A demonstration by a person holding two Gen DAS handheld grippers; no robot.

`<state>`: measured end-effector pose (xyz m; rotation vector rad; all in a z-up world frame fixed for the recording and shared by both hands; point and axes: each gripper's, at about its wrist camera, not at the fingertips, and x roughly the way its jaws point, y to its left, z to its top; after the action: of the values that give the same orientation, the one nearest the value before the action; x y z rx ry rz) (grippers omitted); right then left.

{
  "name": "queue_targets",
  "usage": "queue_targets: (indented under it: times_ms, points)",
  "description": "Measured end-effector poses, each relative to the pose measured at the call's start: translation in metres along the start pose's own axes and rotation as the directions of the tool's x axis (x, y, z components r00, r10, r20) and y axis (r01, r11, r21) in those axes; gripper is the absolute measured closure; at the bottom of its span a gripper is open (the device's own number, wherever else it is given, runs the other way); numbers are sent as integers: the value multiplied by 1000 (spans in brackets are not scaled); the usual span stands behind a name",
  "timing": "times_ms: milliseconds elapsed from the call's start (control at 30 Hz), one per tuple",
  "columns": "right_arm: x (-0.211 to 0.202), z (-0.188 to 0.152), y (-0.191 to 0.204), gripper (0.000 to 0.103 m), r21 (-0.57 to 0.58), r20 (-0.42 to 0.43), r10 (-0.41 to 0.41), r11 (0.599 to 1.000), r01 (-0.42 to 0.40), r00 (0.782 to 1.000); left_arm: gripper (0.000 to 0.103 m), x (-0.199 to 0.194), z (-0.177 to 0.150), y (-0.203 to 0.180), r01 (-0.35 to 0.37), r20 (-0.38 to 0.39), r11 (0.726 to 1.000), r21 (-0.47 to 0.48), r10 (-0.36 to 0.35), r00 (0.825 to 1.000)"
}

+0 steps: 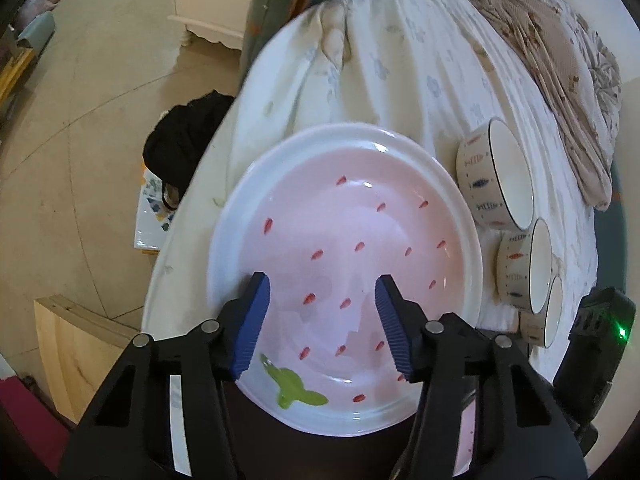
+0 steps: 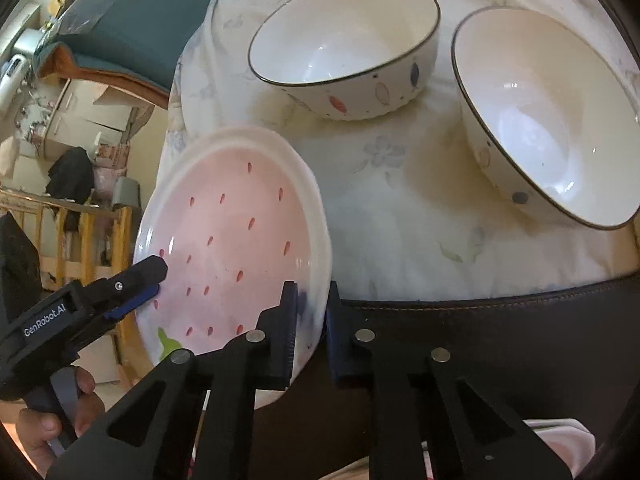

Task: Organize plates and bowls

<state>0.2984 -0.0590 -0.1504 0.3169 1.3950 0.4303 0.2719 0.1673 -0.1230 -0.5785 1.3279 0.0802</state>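
Observation:
A pink plate (image 1: 344,248) with red flecks, a white rim and a green leaf mark fills the left wrist view. My left gripper (image 1: 322,304) is open, its blue pads spread over the plate's face. In the right wrist view the same plate (image 2: 232,232) is tilted, and my right gripper (image 2: 312,320) is shut on its right rim. The left gripper (image 2: 132,292) shows there at the plate's left edge. Two white bowls (image 2: 344,48) (image 2: 548,120) with dark rims sit beyond on the white floral cloth (image 2: 400,200). Bowls (image 1: 496,176) (image 1: 524,272) also show in the left wrist view.
A dark leather edge (image 2: 480,320) borders the cloth in front. A beige patterned blanket (image 1: 560,60) lies at the back right. A black bag (image 1: 188,136) and a wooden box (image 1: 72,344) are on the tiled floor at left. A third bowl's rim (image 1: 554,312) shows beside a black device (image 1: 596,344).

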Motion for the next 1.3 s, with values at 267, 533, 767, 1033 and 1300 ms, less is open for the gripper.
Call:
queue_targets:
  times_ms: [267,533,767,1033,1300]
  points:
    - [-11,-22,-8,91,-26,-30,16,1000,-17,999,52,-3,-1,-2,31,-6,999,13,-31,1000]
    - [-7,-8,-13,88,-13,-72,13,1000,-14,997,70,-3,5,5,19,-19,1000,2,-19,1000]
    - [3,-3,-19,85,64,-55,49,997,-45,997,93,14,-1,-3,12,-72,997,72,-6,997]
    - [1,-6,-18,85,50,-34,34,998,-32,999,83,-32,19,18,22,66,1000,6,-22,998]
    - [0,-8,-20,85,53,-29,33,998,-31,999,43,-20,15,23,-96,58,994,47,93,994]
